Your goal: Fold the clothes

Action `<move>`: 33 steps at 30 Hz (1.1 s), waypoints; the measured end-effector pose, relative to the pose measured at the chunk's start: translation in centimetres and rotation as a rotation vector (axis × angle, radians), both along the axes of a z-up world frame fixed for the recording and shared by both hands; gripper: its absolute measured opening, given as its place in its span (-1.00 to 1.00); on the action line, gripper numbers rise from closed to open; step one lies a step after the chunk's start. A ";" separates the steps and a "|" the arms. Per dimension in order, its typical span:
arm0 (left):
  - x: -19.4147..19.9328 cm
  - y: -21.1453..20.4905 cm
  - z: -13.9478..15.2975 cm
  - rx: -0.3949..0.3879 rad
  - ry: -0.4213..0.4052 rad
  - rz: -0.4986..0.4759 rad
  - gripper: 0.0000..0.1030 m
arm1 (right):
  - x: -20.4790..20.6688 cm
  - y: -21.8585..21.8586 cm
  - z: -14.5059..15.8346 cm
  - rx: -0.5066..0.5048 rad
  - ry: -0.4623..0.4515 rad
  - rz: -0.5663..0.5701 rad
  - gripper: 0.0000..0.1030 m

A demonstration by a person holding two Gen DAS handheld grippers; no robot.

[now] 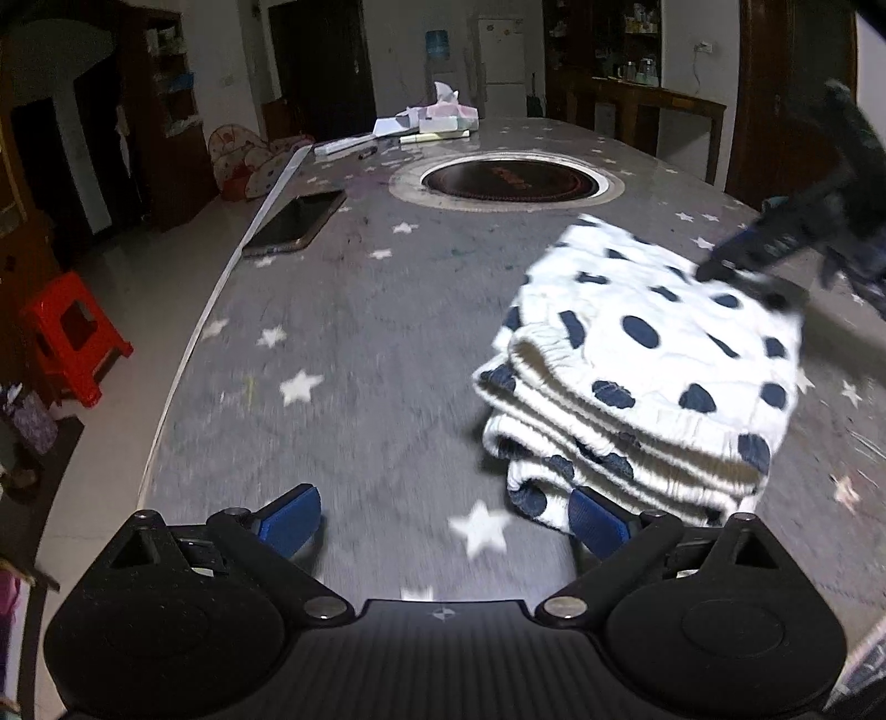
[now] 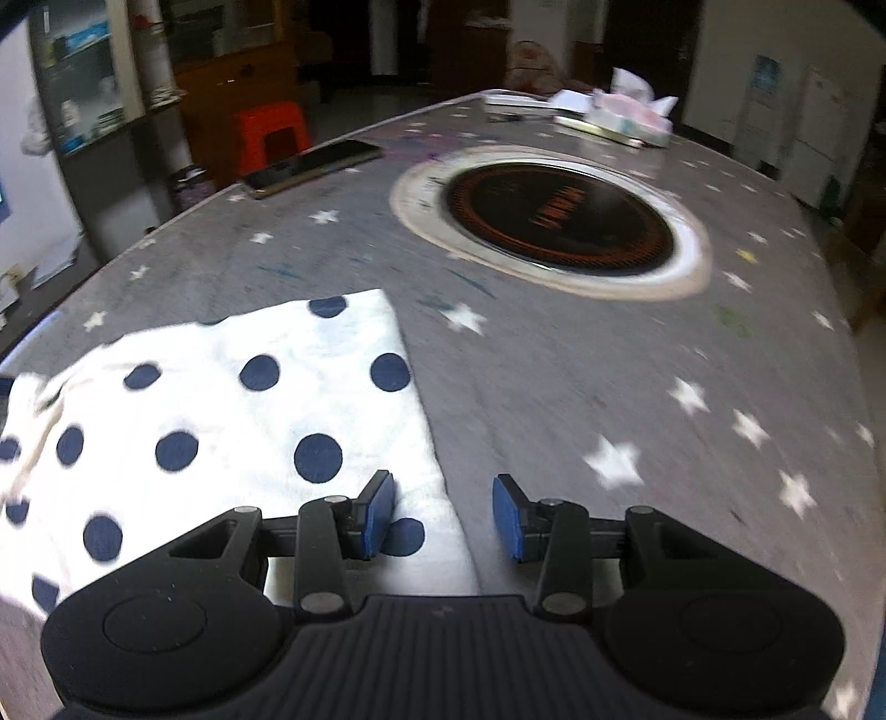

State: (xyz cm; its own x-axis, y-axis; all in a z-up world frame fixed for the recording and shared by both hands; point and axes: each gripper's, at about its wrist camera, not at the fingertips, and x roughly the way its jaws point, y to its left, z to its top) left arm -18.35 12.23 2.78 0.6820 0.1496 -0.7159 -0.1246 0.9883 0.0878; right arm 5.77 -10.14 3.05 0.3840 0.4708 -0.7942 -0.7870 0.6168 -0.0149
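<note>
No legible text appears in either view. Orange lettering on the round black cooktop (image 2: 565,221) set into the star-patterned tabletop (image 2: 609,387) is too blurred to read, as is the blue label on the water bottle (image 1: 437,44) beyond.

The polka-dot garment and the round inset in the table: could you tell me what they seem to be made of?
Polka-dot garment: soft knit cloth, likely cotton, matte; ribbed gathered edges show in the folded stack. Round inset: probably glass, glossy black with orange ring markings, inside a pale ring.
</note>
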 end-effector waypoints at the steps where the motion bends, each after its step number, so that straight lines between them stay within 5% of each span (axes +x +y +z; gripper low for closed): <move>1: 0.5 0.0 0.0 0.007 -0.003 -0.007 0.89 | -0.3 -0.7 0.0 -0.004 -0.008 -0.014 -0.24; 20: 6.4 -0.6 0.0 0.026 0.013 -0.107 0.82 | -5.2 -9.8 1.3 0.024 -0.074 -0.209 -0.23; 33: 4.9 1.5 2.6 -0.036 -0.036 0.002 0.82 | -10.4 -6.5 4.5 0.127 -0.084 0.065 -0.28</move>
State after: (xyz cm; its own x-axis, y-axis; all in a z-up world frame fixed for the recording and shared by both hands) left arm -13.49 13.68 5.36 0.7071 0.1254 -0.6959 -0.1288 0.9905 0.0477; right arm -4.59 -16.63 7.50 0.4121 0.5914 -0.6931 -0.8246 0.5656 -0.0077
